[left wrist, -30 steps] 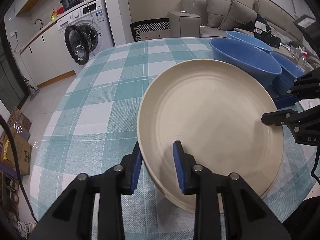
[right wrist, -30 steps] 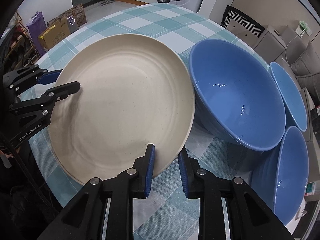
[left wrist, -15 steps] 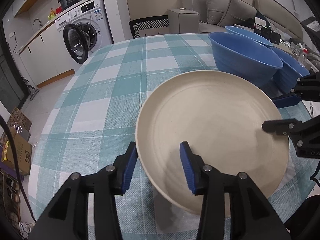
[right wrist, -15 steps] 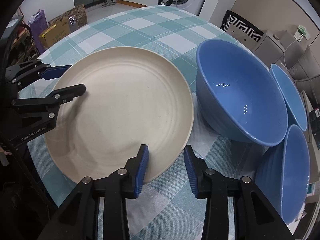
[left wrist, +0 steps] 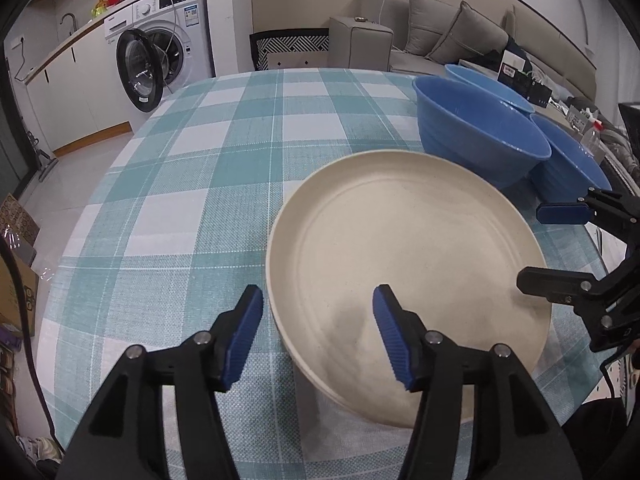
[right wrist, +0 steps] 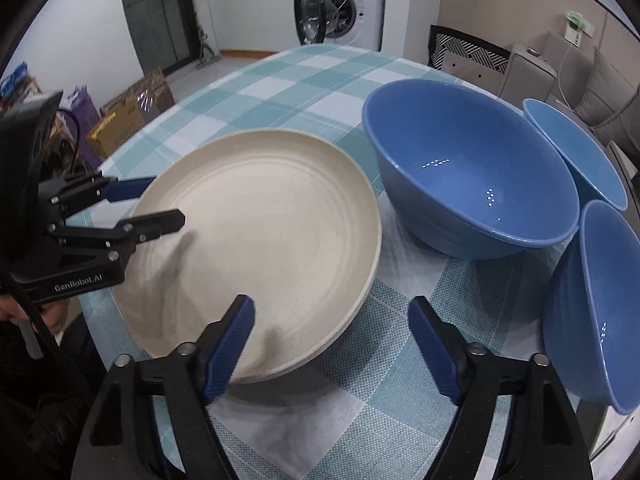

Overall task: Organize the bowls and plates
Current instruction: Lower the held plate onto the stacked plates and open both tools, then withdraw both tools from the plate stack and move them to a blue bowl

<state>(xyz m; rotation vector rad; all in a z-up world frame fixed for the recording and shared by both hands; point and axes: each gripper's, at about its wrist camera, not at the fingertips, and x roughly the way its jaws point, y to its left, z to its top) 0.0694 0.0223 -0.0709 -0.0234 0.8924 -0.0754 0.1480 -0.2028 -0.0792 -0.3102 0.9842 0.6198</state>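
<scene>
Plate (left wrist: 408, 264), cream, flat on checked table (left wrist: 224, 168) near its front edge.
Left gripper (left wrist: 318, 330) and right gripper (right wrist: 332, 344) opening, pads astride the rim, apparently clear; three blue bowls (right wrist: 472, 168) beside it.

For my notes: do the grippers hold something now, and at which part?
Nothing is held. Both the left gripper and right gripper are opening, each straddling the cream plate's rim without pressing it.

The cream plate (right wrist: 260, 240) looked matt and faintly speckled. The nearest blue bowl (right wrist: 472, 168) was glossy, catching light spots. The checked tablecloth (left wrist: 192, 208) was coarse woven cloth. Gripper pads (left wrist: 244, 336) were ribbed blue rubber.
</scene>
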